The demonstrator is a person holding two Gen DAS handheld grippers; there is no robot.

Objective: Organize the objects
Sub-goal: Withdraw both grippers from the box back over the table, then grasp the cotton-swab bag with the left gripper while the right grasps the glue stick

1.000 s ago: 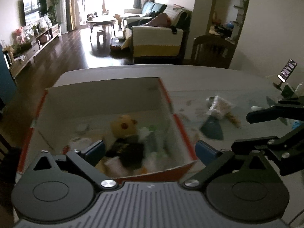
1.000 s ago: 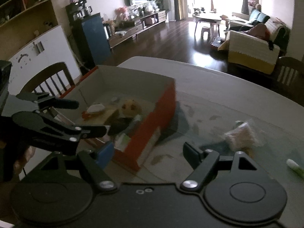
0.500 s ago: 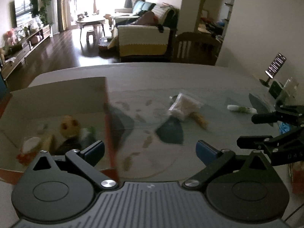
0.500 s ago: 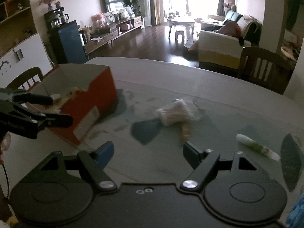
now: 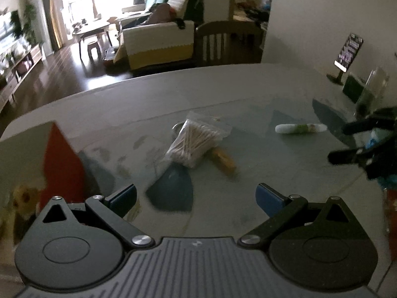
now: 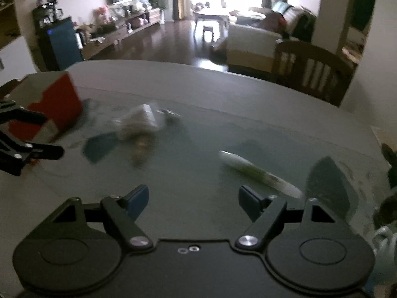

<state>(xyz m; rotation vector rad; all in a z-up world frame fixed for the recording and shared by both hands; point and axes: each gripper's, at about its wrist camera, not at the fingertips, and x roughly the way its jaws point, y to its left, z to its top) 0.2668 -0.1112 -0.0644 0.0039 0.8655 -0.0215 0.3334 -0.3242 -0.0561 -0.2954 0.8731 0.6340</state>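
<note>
A clear bag of cotton swabs (image 5: pixel 196 141) lies mid-table with a small yellow-brown piece (image 5: pixel 223 160) beside it; both are blurred (image 6: pixel 139 126) in the right wrist view. A white and green tube (image 5: pixel 300 128) (image 6: pixel 258 172) lies to the right. The red and white cardboard box (image 5: pixel 62 161) (image 6: pixel 53 106) stands at the left. My left gripper (image 5: pixel 196 198) is open and empty, short of the swab bag. My right gripper (image 6: pixel 193 198) is open and empty, with the tube just beyond its right finger.
A grey table (image 5: pixel 173 99) carries everything. A phone on a stand (image 5: pixel 347 52) and a clear container (image 5: pixel 372 84) sit at its far right. A wooden chair (image 5: pixel 228 42) stands behind the table, with a sofa (image 5: pixel 158 42) further back.
Both grippers have swung right, away from the box. The swab bag and the tube have come toward the middle of the views. Both stay open and empty.
</note>
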